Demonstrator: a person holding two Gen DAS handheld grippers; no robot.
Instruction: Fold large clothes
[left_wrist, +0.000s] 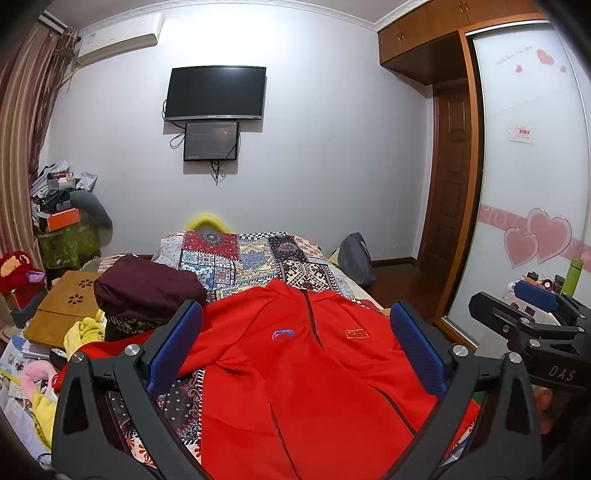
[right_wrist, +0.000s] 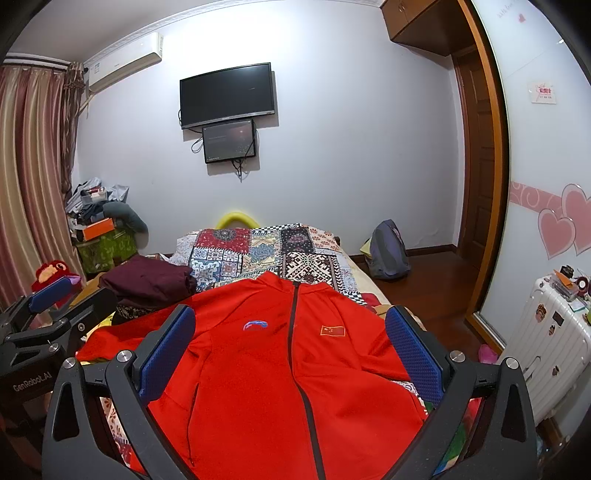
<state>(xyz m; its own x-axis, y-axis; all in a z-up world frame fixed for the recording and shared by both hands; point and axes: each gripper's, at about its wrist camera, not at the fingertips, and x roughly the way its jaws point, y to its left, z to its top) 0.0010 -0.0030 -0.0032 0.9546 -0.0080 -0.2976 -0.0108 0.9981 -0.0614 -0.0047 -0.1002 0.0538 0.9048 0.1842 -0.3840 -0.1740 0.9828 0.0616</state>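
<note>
A red zip-up jacket (left_wrist: 295, 369) (right_wrist: 291, 369) lies front up on the patchwork bedspread (left_wrist: 236, 258) (right_wrist: 258, 251), collar toward the far wall, with a logo on one chest side and a small flag on the other. My left gripper (left_wrist: 295, 325) hovers open above the jacket's chest, nothing between its blue pads. In the same way my right gripper (right_wrist: 290, 325) hangs open above the jacket. Each gripper also shows at the edge of the other's view: the right gripper (left_wrist: 535, 306) and the left gripper (right_wrist: 51, 295).
A folded dark maroon garment (left_wrist: 147, 291) (right_wrist: 147, 280) sits on the bed to the jacket's left. Clutter, a wooden board (left_wrist: 62, 306) and toys crowd the left side. A backpack (right_wrist: 388, 254) lies on the floor; a white suitcase (right_wrist: 546, 343) stands at right by the wardrobe door.
</note>
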